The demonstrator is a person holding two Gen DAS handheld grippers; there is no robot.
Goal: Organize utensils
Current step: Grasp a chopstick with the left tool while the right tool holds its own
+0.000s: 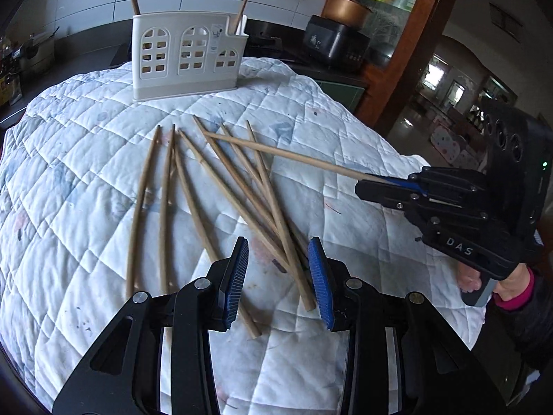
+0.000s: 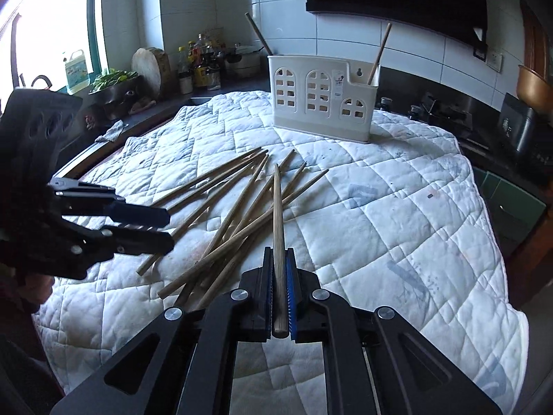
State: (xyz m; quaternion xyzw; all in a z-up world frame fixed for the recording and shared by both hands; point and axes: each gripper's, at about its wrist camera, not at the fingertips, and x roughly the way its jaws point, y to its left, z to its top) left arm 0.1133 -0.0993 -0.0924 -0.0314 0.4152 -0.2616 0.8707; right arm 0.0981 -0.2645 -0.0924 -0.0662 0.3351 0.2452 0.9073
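A white quilted cloth (image 1: 345,138) covered the bench. At its far side stood a cream utensil holder (image 2: 323,98) with two chopsticks upright in it. Loose wooden chopsticks (image 1: 221,186) lay scattered and crossing in the middle of the cloth. The left tongs (image 1: 278,283) hung partly open just above the near ends of that pile, gripping nothing. The right tongs (image 2: 280,290) were clamped tight on a single chopstick (image 2: 277,214), raised clear of the rest.
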